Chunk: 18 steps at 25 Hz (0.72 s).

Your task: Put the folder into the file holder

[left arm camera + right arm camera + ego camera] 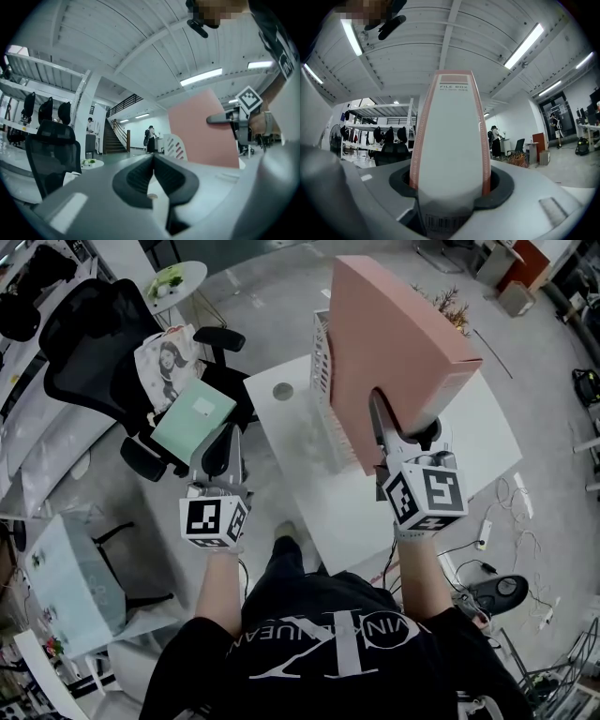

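Note:
A thick pink folder [394, 343] with a white spine [450, 136] is held upright in the air, and my right gripper [398, 427] is shut on its lower end. It hangs over the white table [469, 446], just right of the white slotted file holder [322, 371]. In the right gripper view the spine fills the gap between the jaws [450, 187]. My left gripper [220, 451] is off the table's left edge, jaws shut on nothing, pads meeting [153, 173]. From the left gripper view, the pink folder [201, 131] shows behind the file holder [176, 147].
A black office chair [94, 343] stands left of the table with a green folder [192, 413] and a printed bag on its seat. A pale box [66, 582] sits at lower left. Cables and a power strip [483, 535] lie on the floor to the right.

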{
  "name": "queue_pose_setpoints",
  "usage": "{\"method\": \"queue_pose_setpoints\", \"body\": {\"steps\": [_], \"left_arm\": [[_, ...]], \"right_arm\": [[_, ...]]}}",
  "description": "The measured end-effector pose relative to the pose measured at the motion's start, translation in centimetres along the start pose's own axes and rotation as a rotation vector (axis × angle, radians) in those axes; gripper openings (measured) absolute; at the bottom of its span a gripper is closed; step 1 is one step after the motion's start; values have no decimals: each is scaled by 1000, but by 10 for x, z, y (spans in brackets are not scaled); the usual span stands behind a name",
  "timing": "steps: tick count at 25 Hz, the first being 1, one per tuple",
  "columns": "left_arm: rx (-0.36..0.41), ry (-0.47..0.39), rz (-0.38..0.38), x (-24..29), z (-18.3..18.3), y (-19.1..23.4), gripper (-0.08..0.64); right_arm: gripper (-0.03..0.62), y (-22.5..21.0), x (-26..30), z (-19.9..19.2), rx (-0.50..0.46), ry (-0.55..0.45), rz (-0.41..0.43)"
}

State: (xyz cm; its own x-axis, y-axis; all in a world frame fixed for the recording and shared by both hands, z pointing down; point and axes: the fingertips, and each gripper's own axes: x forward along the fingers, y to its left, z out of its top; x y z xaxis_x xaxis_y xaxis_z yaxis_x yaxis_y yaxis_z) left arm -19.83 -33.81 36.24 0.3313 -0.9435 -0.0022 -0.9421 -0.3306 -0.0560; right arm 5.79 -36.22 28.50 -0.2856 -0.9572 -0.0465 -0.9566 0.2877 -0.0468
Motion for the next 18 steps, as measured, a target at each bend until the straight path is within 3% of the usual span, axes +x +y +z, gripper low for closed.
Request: {"method": "queue_pose_setpoints", "body": {"steps": [10, 18], "left_arm": [[2, 5, -22, 17, 0, 9, 0], [-11, 11, -35, 23, -2, 7, 0]], "right_arm": [[298, -2, 22, 10, 10, 75, -38], [298, 12, 29, -3, -53, 18, -116]]}}
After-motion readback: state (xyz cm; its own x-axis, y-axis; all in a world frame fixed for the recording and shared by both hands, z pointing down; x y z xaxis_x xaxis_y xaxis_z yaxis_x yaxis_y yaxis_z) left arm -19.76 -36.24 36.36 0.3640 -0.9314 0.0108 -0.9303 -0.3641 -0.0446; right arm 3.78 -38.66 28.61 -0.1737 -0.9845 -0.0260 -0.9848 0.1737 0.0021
